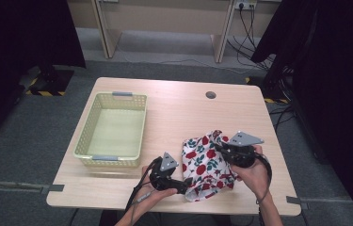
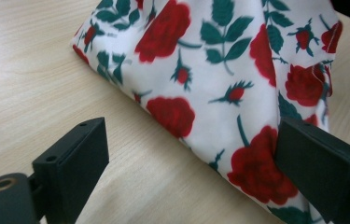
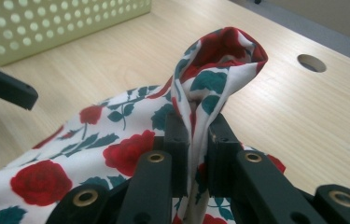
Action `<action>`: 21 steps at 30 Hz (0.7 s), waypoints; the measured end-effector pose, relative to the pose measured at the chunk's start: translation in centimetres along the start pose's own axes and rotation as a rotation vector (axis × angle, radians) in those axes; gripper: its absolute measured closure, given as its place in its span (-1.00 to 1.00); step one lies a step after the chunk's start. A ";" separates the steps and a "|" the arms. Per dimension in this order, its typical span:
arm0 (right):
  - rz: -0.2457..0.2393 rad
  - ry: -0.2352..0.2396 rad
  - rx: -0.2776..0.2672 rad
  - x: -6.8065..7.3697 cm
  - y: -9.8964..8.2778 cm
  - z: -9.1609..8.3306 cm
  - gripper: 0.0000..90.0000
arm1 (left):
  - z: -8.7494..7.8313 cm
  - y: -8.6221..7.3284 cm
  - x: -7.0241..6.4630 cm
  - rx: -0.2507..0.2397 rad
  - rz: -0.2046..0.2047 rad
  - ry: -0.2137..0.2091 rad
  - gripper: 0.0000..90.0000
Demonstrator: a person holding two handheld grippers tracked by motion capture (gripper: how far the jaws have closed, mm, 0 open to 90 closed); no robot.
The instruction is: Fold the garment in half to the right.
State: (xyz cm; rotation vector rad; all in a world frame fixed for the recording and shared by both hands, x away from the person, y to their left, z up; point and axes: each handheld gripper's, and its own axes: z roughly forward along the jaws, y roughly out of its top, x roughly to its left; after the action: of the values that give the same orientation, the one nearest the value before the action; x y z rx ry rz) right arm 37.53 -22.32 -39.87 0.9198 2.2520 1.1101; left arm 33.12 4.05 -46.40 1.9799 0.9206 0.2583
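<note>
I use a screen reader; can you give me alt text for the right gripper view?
The right gripper is shut on a raised fold of white cloth printed with red roses and green leaves, over a light wooden table. A pale green perforated plastic basket stands beyond.

A pale wooden table (image 1: 174, 110) carries two things — a light green perforated basket (image 1: 112, 129) on its left side, and a white cloth printed with red roses (image 1: 204, 162) lying near the front right edge.
</note>
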 end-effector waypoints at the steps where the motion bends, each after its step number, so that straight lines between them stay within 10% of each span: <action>1: 0.010 0.001 -0.002 -0.4 0.0 -0.2 0.81 | 0.2 0.1 -0.1 0.002 0.000 -0.004 -0.78; 12: 0.207 0.067 0.142 -4.8 -6.8 3.9 0.50 | 1.6 1.0 0.0 0.006 -0.025 -0.030 -0.80; 21: 0.211 -0.037 0.146 -5.3 -4.3 2.1 -0.19 | 2.1 2.0 0.3 -0.018 -0.036 -0.008 -0.80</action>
State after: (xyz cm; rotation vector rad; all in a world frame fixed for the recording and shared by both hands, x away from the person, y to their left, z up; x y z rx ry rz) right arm 40.88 -27.07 -44.04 1.2510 2.2695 1.0160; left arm 35.41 2.22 -46.01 1.9449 0.9450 0.2365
